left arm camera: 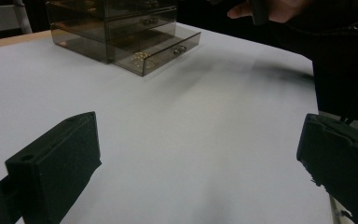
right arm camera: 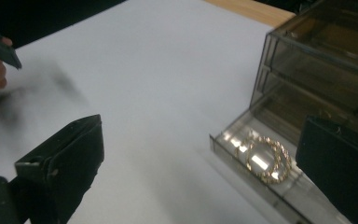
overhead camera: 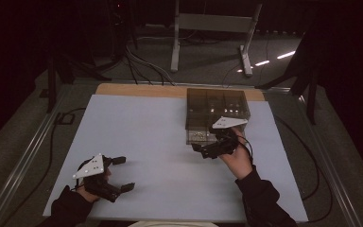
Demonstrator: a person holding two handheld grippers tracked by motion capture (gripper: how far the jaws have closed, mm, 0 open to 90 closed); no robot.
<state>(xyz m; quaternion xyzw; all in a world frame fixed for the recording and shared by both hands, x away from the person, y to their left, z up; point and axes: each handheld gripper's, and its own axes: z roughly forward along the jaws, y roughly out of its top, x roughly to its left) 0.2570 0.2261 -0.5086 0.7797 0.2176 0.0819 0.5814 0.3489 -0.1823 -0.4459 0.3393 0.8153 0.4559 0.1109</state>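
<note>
A smoky see-through drawer box (overhead camera: 217, 109) stands at the back right of the white table top (overhead camera: 160, 137). Its bottom drawer (right arm camera: 261, 182) is pulled out, and a gold chain bracelet (right arm camera: 263, 158) lies coiled in it, also in the left gripper view (left arm camera: 141, 56). My right gripper (overhead camera: 202, 151) hovers just in front of that drawer, its jaws wide open in the right gripper view (right arm camera: 196, 172) and holding nothing. At the front left my left gripper (overhead camera: 125, 174) rests low over the table, open, with bare table between its fingers (left arm camera: 56, 163).
A strip of wooden table edge (overhead camera: 137, 90) shows behind the white sheet. Beyond it, a metal stand (overhead camera: 212, 28) and cables (overhead camera: 142, 64) lie on the dark floor. A black cable (overhead camera: 56, 127) runs along the table's left side.
</note>
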